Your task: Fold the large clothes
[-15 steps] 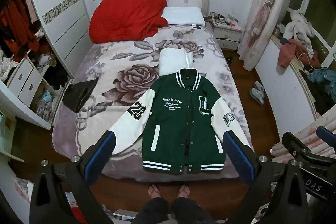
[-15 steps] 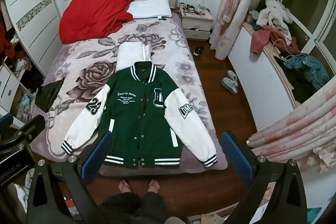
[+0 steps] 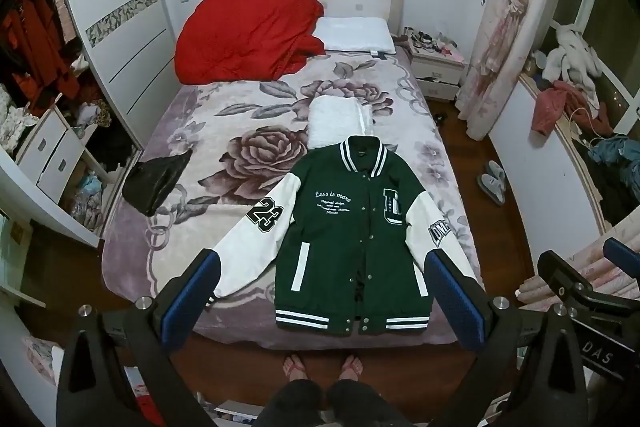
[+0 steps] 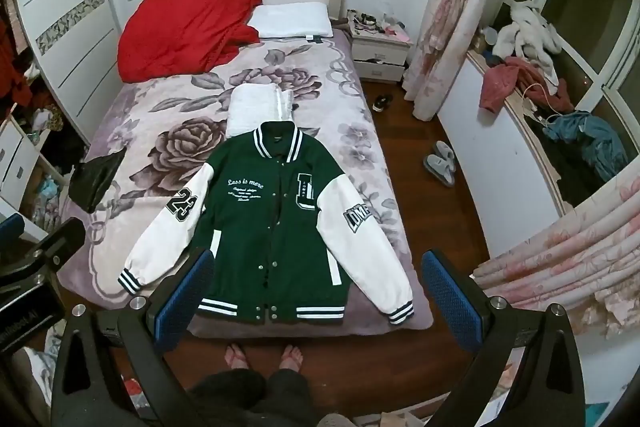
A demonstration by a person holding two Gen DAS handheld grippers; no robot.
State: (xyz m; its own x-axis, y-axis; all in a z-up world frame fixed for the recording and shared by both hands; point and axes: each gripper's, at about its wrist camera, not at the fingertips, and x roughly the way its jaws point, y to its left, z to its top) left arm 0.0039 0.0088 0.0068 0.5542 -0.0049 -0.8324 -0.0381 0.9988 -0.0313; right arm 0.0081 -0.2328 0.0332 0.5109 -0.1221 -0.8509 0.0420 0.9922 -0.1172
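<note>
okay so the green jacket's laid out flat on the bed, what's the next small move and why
Probably lower the right tongs to the cuff of the jacket's sleeve on that side: both tongs hang open and empty above the bed, and both sleeves are spread outward, unfolded.

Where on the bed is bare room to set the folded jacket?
Bare blanket lies between the red quilt, black bag and jacket. A strip runs right of the white folded cloth. The foot end is crowded by the jacket.

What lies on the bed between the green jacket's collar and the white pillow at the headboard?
A folded white garment touches the green jacket collar; beyond it bare floral blanket runs to the white pillow. Both views show it.
</note>
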